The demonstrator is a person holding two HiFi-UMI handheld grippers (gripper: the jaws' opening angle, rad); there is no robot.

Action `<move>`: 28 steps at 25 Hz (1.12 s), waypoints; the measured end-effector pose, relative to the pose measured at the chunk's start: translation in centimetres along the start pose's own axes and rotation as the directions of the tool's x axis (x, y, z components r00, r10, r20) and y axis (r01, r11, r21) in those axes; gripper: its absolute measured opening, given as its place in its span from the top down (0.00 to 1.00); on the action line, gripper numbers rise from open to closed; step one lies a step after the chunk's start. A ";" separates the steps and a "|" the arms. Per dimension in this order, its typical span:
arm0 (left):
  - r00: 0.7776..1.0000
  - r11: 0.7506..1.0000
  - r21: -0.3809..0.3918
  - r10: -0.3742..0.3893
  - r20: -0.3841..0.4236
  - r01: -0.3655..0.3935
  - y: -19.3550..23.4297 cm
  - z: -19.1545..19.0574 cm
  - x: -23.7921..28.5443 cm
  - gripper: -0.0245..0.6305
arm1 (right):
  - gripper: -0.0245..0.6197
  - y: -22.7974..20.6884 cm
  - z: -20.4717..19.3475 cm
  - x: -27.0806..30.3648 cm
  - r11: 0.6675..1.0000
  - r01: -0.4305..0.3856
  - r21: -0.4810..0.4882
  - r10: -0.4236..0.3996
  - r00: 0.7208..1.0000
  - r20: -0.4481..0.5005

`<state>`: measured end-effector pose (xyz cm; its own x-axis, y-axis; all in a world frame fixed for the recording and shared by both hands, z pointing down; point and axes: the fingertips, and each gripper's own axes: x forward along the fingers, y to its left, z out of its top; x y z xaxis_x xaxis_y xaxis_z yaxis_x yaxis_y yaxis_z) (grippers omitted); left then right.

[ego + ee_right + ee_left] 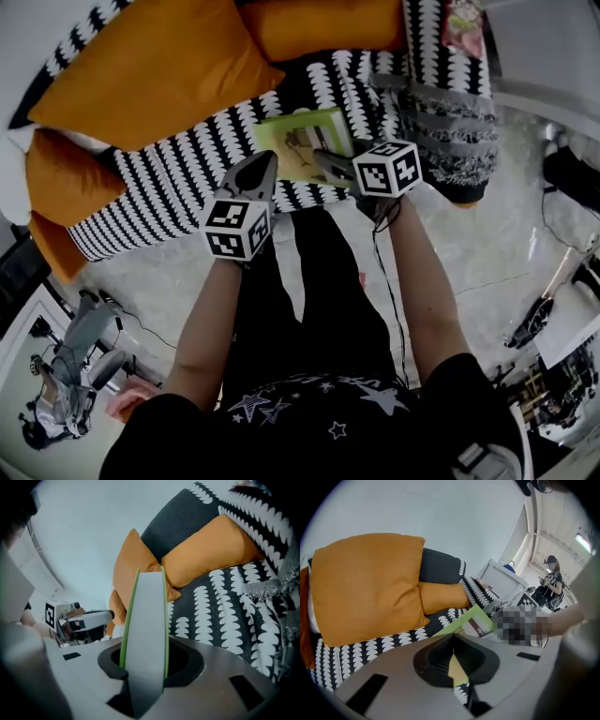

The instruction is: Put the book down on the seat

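We had the book [302, 141] low over the seat [178, 187], near its front edge and toward its right front corner, so the setting-down itself was the step in hand. The right gripper [326, 159] held the book at a narrow spread, its jaws pressing both covers. The left gripper [266, 161] had its jaws almost together and seemed to pinch the book's near corner. Next, we judged, both should let go only once the book lay flat. The head view could not show whether the book met the fabric. The right gripper view showed the clamped page edge, and the left gripper view showed a green sliver between its jaws.
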<state>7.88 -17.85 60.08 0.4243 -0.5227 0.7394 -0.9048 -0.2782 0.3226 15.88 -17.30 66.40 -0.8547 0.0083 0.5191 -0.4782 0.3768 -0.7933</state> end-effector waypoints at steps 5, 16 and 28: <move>1.000 1.000 0.006 0.013 -0.001 -0.013 0.3 -0.6 0.4 0.95 | 0.73 -2.9 -1.0 -0.4 0.997 0.078 -0.008 -0.078 0.997 0.001; 0.999 1.000 -0.021 -0.010 -0.039 0.009 2.1 -1.6 0.8 0.95 | 0.49 -9.0 -0.3 -1.6 0.929 0.370 0.001 -0.370 0.929 0.018; 1.000 1.000 -0.019 -0.024 -0.009 0.023 3.6 -1.6 -1.1 0.95 | 0.46 -9.0 1.5 -3.9 0.858 0.514 -0.023 -0.510 0.855 0.096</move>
<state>4.10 -16.94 61.34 0.4452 -0.5087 0.7369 -0.8951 -0.2753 0.3507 23.22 -22.08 71.11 -0.5064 -0.2740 0.8176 -0.8447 0.3483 -0.4064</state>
